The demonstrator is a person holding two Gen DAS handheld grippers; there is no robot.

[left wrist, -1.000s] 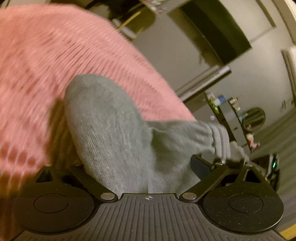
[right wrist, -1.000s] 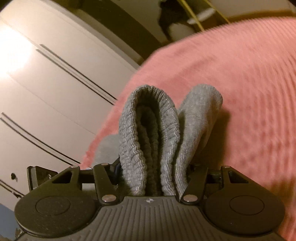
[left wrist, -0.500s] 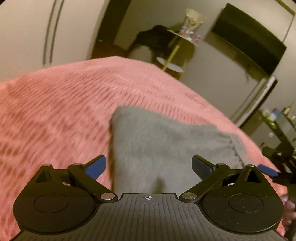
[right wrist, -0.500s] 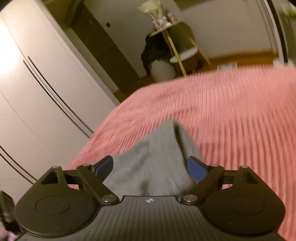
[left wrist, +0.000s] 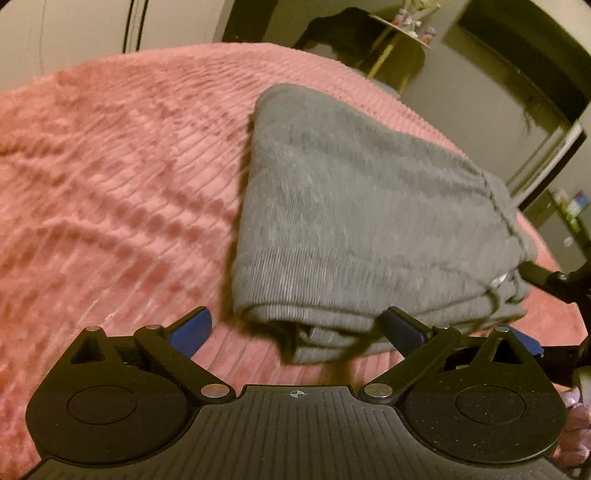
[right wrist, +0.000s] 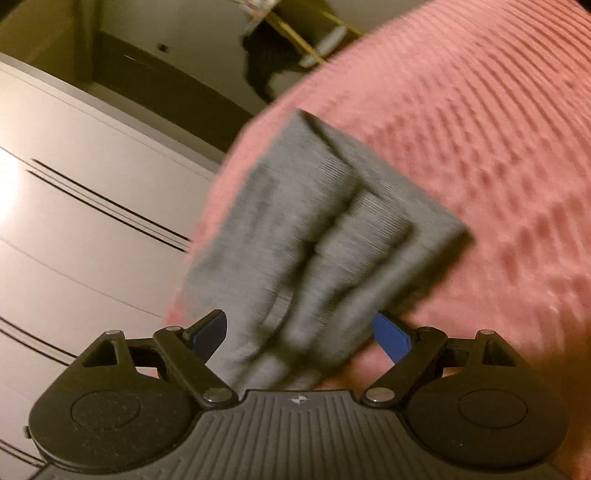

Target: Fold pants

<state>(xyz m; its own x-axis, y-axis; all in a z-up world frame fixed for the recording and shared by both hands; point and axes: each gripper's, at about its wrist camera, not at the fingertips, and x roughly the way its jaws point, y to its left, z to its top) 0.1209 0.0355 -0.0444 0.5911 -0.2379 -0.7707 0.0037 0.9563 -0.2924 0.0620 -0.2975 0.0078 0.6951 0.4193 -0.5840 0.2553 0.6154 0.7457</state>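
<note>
Your left gripper (left wrist: 297,326) is spread wide, its blue-tipped fingers (left wrist: 192,328) apart and holding nothing. The near folded edge of the grey pants (left wrist: 362,206) sits just beyond and between those fingers, without being pinched.

The pants lie folded into a compact stack on the pink ribbed bedspread (left wrist: 110,177), toward the right side of the left wrist view. Several layers show at the near edge. A stitched seam runs along the far right side of the bundle.

Your right gripper (right wrist: 299,332) is also spread wide. Its fingers (right wrist: 391,338) stand on either side of the near end of the pants (right wrist: 317,236), with visible gaps between pads and cloth (this view is motion-blurred, so whether anything touches cannot be told). In this view the bundle lies near the left edge of the bedspread (right wrist: 480,147), with stacked layers along its right side.

A white wardrobe (right wrist: 74,184) with dark grooves stands to the left of the bed. A small side table (left wrist: 402,33) with yellow legs stands beyond the far edge.
</note>
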